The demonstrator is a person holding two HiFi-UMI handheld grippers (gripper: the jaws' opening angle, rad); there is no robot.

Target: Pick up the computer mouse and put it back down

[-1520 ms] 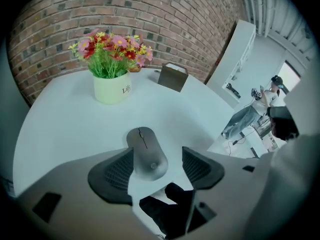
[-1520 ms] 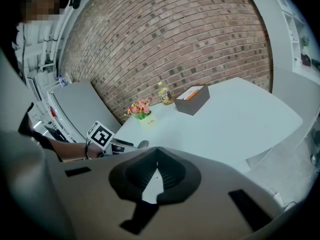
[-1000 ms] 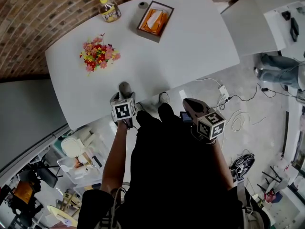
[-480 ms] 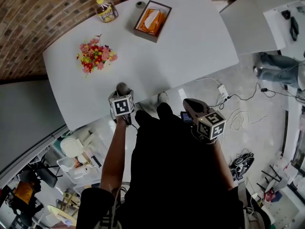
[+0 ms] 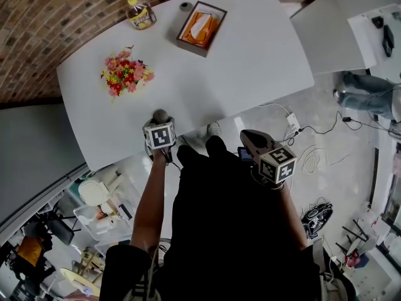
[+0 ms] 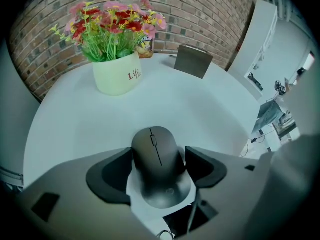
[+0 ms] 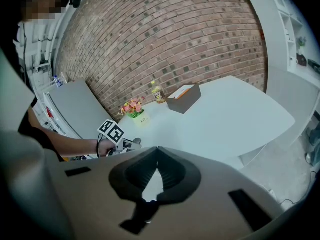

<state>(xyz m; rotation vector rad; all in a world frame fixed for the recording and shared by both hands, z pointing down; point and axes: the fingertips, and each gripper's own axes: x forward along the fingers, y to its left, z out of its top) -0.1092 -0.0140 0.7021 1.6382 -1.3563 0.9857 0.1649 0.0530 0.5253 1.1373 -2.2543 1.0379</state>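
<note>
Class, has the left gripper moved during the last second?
Yes: the left gripper crept forward toward the red and pink flower bunch, its jaws flanking the dark grey computer mouse.

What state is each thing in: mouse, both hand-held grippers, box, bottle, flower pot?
computer mouse: right way up, gripped at its sides.
left hand-held gripper: shut on the computer mouse.
right hand-held gripper: shut, empty.
box: upright, open-topped.
bottle: upright, capped.
flower pot: upright.
</note>
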